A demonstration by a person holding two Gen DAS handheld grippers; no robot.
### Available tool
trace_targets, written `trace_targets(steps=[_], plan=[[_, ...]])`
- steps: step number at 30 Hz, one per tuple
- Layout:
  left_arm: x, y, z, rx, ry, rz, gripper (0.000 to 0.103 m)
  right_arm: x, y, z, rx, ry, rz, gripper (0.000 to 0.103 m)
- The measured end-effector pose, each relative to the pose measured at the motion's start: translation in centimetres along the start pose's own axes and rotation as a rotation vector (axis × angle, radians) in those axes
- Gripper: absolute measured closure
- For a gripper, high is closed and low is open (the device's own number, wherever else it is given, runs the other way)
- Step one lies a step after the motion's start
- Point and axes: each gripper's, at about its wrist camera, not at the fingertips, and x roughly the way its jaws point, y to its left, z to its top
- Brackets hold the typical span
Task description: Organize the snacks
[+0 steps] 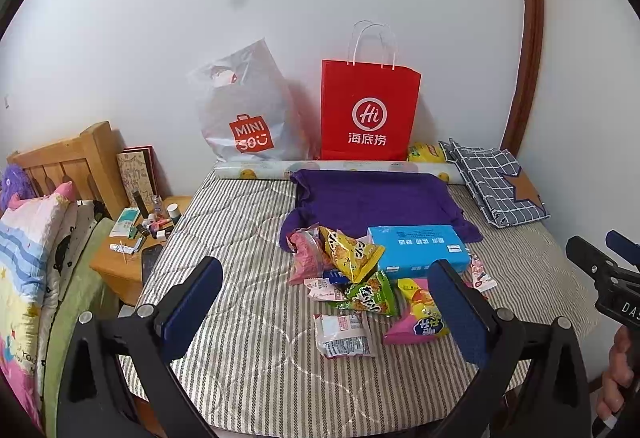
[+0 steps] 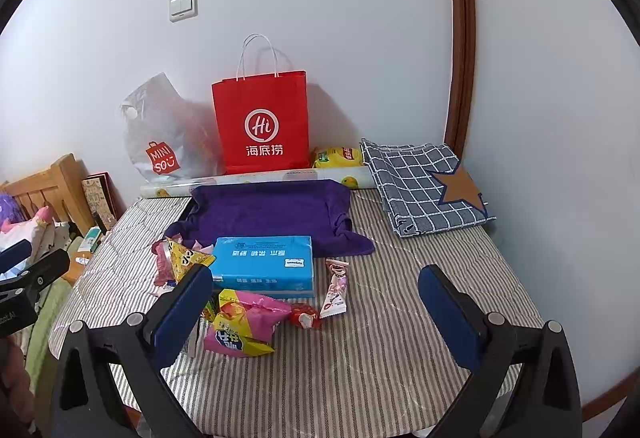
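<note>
A heap of snack packets (image 1: 352, 278) lies mid-bed on a striped quilt (image 1: 248, 318), touching a blue box (image 1: 418, 248), with a red bag (image 1: 368, 109) at the wall. Left gripper (image 1: 328, 302) and right gripper (image 2: 316, 310) hover spread wide, holding nothing. The packets look light, puffy, crinkly and slippery; a pinch on a flat sealed edge probably holds best.

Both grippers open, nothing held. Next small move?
Probably ease the left gripper down onto the white packet: it is the nearest snack, lying flat and apart from the pile, and it sits between the open jaws. The right gripper is open too, holding nothing.
</note>
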Motion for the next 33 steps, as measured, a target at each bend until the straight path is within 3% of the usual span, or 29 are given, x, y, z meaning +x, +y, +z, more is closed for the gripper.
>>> trace_targets(steps=[17,33], plan=[[1.0,-0.2,-0.5,0.005,0.013,-0.012,0.005,0.9,0.1,-0.4,-0.008,0.002,-0.010,0.000],[5.6,0.8,-0.9,-0.014,0.061,0.005,0.005,5.2,-2.1,-1.4,0.042,0.064,-0.023,0.000]])
